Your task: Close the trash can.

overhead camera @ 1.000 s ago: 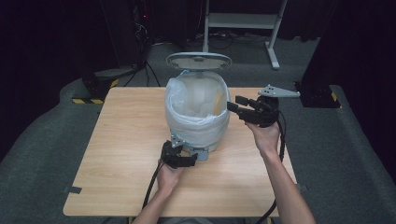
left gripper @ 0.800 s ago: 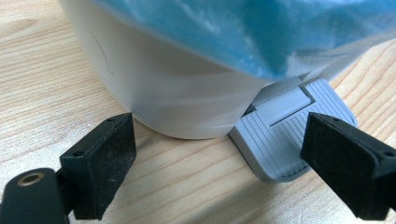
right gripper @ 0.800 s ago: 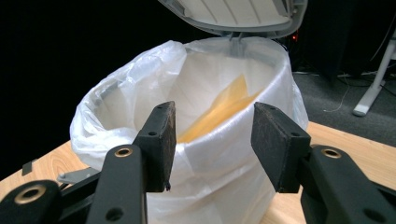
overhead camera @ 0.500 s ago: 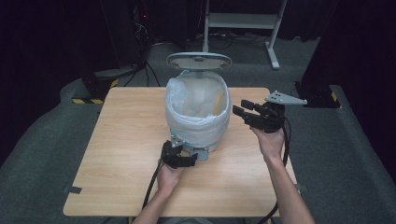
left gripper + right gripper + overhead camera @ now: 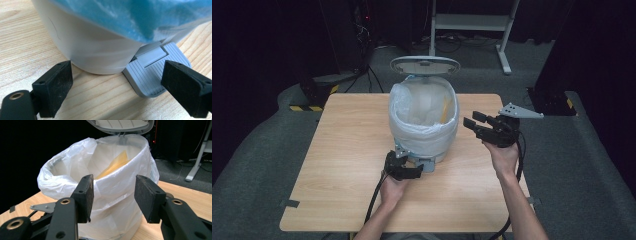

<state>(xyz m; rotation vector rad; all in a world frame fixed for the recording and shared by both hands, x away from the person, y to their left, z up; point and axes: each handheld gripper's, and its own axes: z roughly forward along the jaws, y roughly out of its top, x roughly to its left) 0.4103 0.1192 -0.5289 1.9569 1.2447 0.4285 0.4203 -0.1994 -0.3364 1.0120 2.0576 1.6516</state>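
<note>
A white pedal bin stands mid-table with its lid up and a white plastic liner folded over the rim. A flat yellow piece leans inside. My left gripper lies low at the bin's near base, open. In the left gripper view its jaws stand wide, and the right-hand one sits at the edge of the grey ribbed pedal. My right gripper hovers just right of the bin, open and empty. Its jaws point at the bin's side below the rim.
The light wooden table has bare surface left of and in front of the bin. Dark grey carpet surrounds it. A white table frame stands behind, and cables trail from both grippers toward the near edge.
My right gripper has drawn back a little from the bin's rim and sunk slightly, its jaws unchanged. The left gripper, the bin and the raised lid have stayed put.
</note>
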